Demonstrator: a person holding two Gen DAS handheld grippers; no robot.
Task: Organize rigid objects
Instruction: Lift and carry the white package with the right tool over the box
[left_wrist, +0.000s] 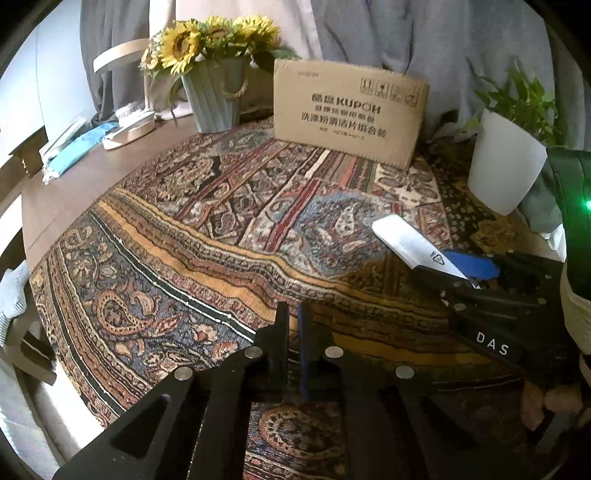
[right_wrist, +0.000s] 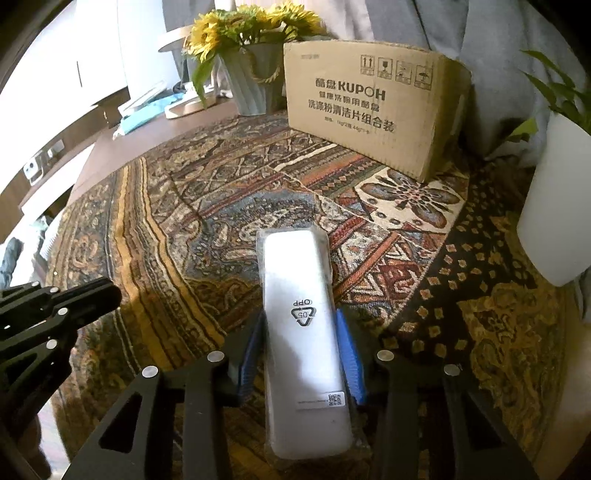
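A long white box in a clear plastic wrapper (right_wrist: 295, 266), printed with a recycling mark, lies lengthwise on the patterned tablecloth (right_wrist: 184, 206). My right gripper (right_wrist: 300, 332) is shut on its near half, with a blue pad against each long side. The left wrist view shows the same white box (left_wrist: 402, 236) sticking out of my right gripper (left_wrist: 476, 275) at the right. My left gripper (left_wrist: 294, 317) is shut with nothing between its fingers, low over the cloth to the left of the box. Its black tip (right_wrist: 92, 295) also shows in the right wrist view.
A printed cardboard box (right_wrist: 369, 103) stands at the back of the table. To its left is a ribbed vase of sunflowers (left_wrist: 218, 96), and at the right a white pot with a green plant (left_wrist: 506, 166). Papers and a tray (left_wrist: 125, 129) lie on the bare wood at the far left.
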